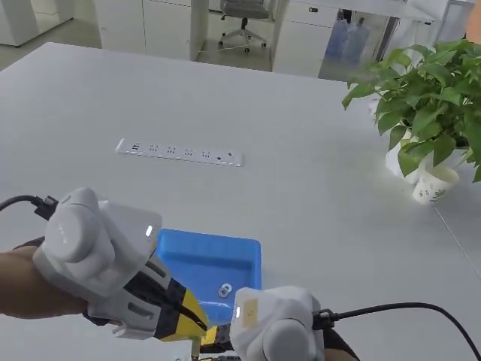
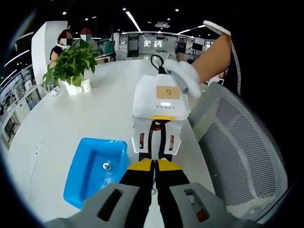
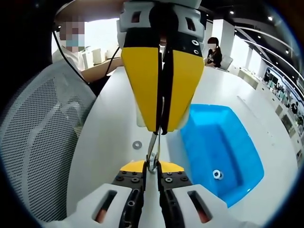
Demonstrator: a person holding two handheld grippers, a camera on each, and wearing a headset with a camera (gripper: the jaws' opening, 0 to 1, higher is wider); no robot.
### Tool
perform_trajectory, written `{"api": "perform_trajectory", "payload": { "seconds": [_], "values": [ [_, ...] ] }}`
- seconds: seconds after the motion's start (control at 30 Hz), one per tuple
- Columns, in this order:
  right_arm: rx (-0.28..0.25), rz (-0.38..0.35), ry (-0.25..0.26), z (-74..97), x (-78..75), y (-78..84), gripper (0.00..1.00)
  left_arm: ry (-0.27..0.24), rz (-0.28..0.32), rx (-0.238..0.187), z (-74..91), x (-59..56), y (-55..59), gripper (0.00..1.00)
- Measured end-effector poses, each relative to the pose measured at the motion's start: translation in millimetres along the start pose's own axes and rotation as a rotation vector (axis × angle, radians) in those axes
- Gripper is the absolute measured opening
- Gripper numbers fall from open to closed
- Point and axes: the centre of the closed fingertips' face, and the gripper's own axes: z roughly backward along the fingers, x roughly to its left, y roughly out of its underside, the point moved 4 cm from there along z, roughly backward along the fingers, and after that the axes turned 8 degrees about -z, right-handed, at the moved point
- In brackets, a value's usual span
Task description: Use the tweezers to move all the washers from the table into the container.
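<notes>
Blue container (image 3: 192,137) near table (image 3: 102,142) edge; left gripper (image 3: 160,130), right gripper (image 3: 152,167) both clamped on tweezers (image 3: 153,149); washer (image 3: 137,144) beside.

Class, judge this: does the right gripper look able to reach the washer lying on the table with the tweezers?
Probably yes: the washer lies on bare table beside the tweezers, nothing between. But the left gripper also seems clamped on them, opposite the right gripper.

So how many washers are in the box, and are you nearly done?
Not yet. One washer lies in the blue container. The left gripper holds the tweezers, whose end is by the right gripper. A loose washer waits on the table.
</notes>
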Motion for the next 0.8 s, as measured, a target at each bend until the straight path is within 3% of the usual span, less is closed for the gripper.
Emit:
{"api": "perform_trajectory", "payload": {
  "seconds": [0.8],
  "values": [
    [0.003,-0.009,-0.001,-0.4,0.3,-0.2,0.09,0.0,0.0,0.019,1.2,-1.1,0.3,0.04]
  ]
}}
